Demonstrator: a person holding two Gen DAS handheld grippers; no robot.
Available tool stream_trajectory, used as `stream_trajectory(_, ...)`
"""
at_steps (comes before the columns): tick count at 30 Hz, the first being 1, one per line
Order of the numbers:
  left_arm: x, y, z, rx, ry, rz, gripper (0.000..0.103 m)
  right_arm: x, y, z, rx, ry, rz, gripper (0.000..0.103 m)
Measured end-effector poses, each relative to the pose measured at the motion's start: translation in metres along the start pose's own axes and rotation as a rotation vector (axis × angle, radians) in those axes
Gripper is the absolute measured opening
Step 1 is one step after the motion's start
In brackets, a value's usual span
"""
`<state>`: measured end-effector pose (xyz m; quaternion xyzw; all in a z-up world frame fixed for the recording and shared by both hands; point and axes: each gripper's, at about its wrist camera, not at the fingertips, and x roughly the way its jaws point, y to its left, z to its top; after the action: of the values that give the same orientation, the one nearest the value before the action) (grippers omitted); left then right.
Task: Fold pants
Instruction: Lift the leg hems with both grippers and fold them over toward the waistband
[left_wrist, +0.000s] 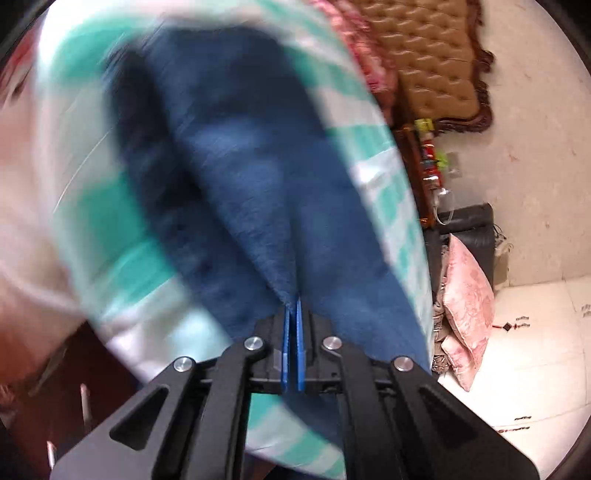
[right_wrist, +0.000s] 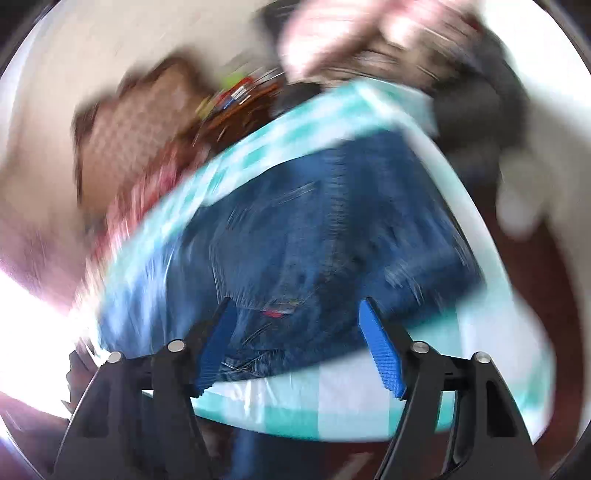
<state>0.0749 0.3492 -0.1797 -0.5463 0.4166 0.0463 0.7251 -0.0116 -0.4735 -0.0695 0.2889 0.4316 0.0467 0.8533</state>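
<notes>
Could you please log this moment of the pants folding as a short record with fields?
garment: blue jeans, spread on a teal and white checked cloth
left gripper: shut on a fold of the jeans
right gripper: open, above the jeans, holding nothing
background: tufted brown headboard, pink pillow
image quality: right wrist view heavily blurred, so fine details are unclear

wall (left_wrist: 535, 155): pale, marbled | floor (left_wrist: 528, 354): white tile | headboard (left_wrist: 432, 59): tan, tufted, dark wood frame | sheet (left_wrist: 384, 177): teal-white check | cushions (left_wrist: 467, 295): pink, on floor | right view: blurred
</notes>
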Motion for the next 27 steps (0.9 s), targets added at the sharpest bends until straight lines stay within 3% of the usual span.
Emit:
stream_trajectory(5, -0.003, 0.012, 0.004, 0.012, -0.021, -0.068, 0.006, -0.005, -0.028, -0.013, 0.226, -0.048, 0.036, 0.069)
stream_trajectory(8, -0.005, 0.012, 0.005, 0.025, -0.026, -0.095, 0.028, -0.001, -0.035, -0.001, 0.298, -0.062, 0.039, 0.069)
stream_trajectory(14, 0.000, 0.026, 0.009, -0.022, -0.026, -0.142, 0.027, 0.016, -0.055, 0.013, 0.381, -0.030, -0.076, 0.068)
stream_trajectory(17, 0.001, 0.036, 0.014, -0.059, -0.021, -0.155, 0.019, 0.019, -0.052, 0.013, 0.364, -0.029, -0.120, 0.064)
stream_trajectory(19, 0.002, 0.041, 0.015, -0.065, -0.018, -0.156, 0.011, 0.021, -0.049, 0.015, 0.344, -0.032, -0.160, 0.053)
stream_trajectory(21, 0.005, 0.045, 0.017, -0.078, -0.012, -0.154, 0.005, 0.025, -0.048, 0.017, 0.331, -0.031, -0.238, 0.017)
stream_trajectory(22, 0.008, 0.043, 0.019, -0.084, -0.007, -0.155, 0.003, 0.025, -0.049, 0.017, 0.328, -0.031, -0.235, 0.010)
stream_trajectory(27, -0.009, 0.019, 0.017, -0.075, -0.029, -0.160, 0.002, -0.009, -0.022, 0.026, 0.270, -0.124, -0.225, 0.008)
